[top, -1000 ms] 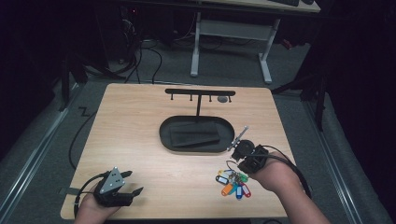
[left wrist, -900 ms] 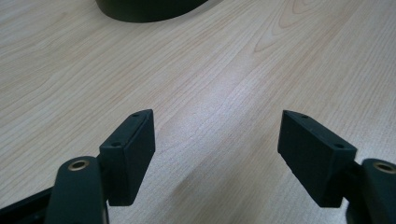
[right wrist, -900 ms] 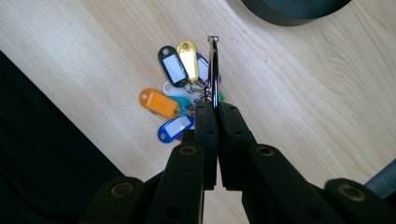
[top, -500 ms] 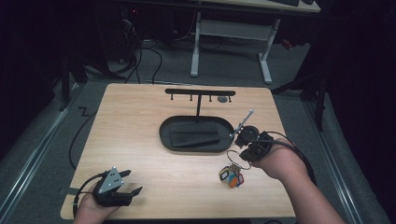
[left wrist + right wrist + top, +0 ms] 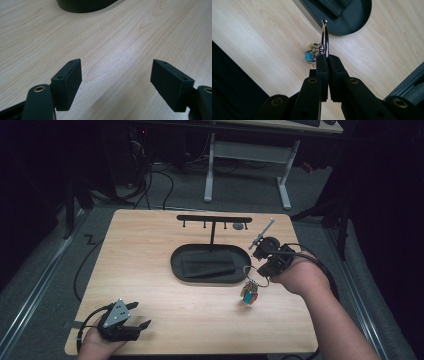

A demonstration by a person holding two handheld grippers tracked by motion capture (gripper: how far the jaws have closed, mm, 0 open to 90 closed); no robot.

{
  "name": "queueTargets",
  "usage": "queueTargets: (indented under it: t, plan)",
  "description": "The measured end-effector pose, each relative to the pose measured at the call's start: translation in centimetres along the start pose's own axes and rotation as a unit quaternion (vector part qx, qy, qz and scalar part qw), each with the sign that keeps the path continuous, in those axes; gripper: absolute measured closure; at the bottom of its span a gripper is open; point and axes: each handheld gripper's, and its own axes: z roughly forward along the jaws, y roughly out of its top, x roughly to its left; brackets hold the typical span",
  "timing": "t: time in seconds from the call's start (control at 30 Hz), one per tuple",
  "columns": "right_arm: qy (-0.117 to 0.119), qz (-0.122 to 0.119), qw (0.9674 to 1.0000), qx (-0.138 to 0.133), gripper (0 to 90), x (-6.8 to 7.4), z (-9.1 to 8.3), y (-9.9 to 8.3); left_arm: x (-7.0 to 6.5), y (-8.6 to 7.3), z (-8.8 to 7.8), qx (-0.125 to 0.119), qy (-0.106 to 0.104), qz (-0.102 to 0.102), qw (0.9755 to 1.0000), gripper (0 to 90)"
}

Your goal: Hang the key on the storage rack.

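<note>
My right gripper (image 5: 261, 270) (image 5: 328, 58) is shut on a silver key ring (image 5: 325, 37) (image 5: 256, 272). Several coloured key tags (image 5: 248, 293) (image 5: 311, 55) hang from the ring, lifted off the wooden table (image 5: 165, 250), just right of the black oval tray (image 5: 210, 264). The black T-shaped hook stand (image 5: 214, 220) rises from the tray's far side. My left gripper (image 5: 136, 316) (image 5: 116, 82) rests at the table's near left corner, open, with bare wood between its pads.
A dark flat slab (image 5: 207, 267) lies inside the tray. A small dark round thing (image 5: 239, 226) sits beside the stand's bar. Cables (image 5: 82, 270) trail off the table's left edge. A desk frame (image 5: 247, 157) stands on the floor beyond.
My right gripper has risen and moved toward the tray, lifting the key ring; the tags that lay spread on the table now dangle in a bunch. The left gripper kept still.
</note>
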Motion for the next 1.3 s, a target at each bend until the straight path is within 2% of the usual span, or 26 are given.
queueTargets:
  t: [0.4,0.6,0.8,0.9,0.93,1.03,1.1,1.13,1.17,1.3]
  plan:
    - [-0.001,0.008,0.9999,-0.014,88.1,-1.9,0.0,2.2,0.1,-0.2,0.0,0.0,0.002,-0.002,1.0,25.3]
    - [-0.002,0.015,0.9997,-0.02,88.2,-3.3,0.0,3.5,0.1,-0.2,0.0,0.002,0.002,-0.001,1.0,25.3]
    - [-0.005,0.018,0.9996,-0.023,88.1,-4.6,0.6,4.7,0.1,-0.3,0.1,0.003,0.001,-0.001,1.0,25.2]
    - [-0.005,0.029,0.9994,-0.02,88.1,-5.1,0.9,5.3,0.1,-0.3,0.1,0.004,0.0,0.0,1.0,25.2]
    - [-0.005,0.023,0.9995,-0.022,88.1,-5.4,1.1,5.6,0.1,-0.3,0.1,0.004,0.0,-0.001,1.0,25.2]
    - [-0.002,0.035,0.9991,-0.023,88.1,-5.6,1.4,6.2,0.1,-0.3,0.1,0.004,-0.001,-0.001,1.0,25.2]
    - [-0.003,0.028,0.9993,-0.025,88.1,-5.9,1.7,6.6,0.0,-0.3,0.1,0.005,0.0,-0.001,1.0,25.2]
    - [0.0,0.042,0.9988,-0.023,88.1,-5.9,1.8,6.7,0.0,-0.4,0.1,0.004,0.0,-0.001,1.0,25.2]
    - [-0.003,0.032,0.9992,-0.024,88.1,-6.1,1.9,7.0,0.0,-0.4,0.1,0.004,0.0,-0.001,1.0,25.2]
    - [-0.007,0.04,0.9988,-0.027,88.1,-7.1,2.4,7.5,0.1,-0.4,0.0,0.005,0.001,-0.002,1.0,25.2]
